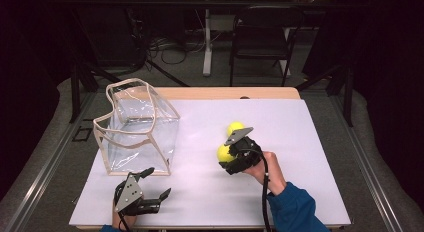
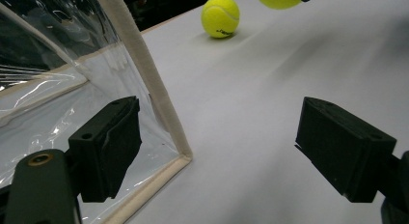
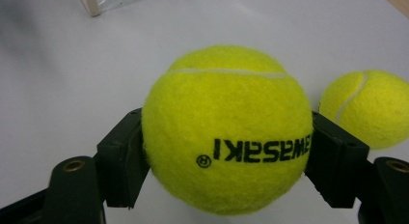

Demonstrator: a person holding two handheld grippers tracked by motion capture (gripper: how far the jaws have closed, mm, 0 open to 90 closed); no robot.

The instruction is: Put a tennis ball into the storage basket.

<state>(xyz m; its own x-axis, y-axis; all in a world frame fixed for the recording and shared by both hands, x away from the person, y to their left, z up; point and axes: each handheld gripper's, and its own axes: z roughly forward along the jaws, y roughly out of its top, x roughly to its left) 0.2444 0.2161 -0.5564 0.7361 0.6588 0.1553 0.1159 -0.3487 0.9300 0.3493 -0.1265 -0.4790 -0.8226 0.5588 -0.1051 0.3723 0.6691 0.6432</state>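
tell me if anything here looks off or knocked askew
Only the clear bag stands out: it leans, its walls slanting and its rim uneven, near the left gripper. The right gripper holds one tennis ball squarely; the other ball rests on the table.

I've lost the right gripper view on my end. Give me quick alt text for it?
The right gripper clamps a yellow tennis ball between its two black jaws, printed lettering facing the camera. A second tennis ball lies on the white table just beyond, at the right.
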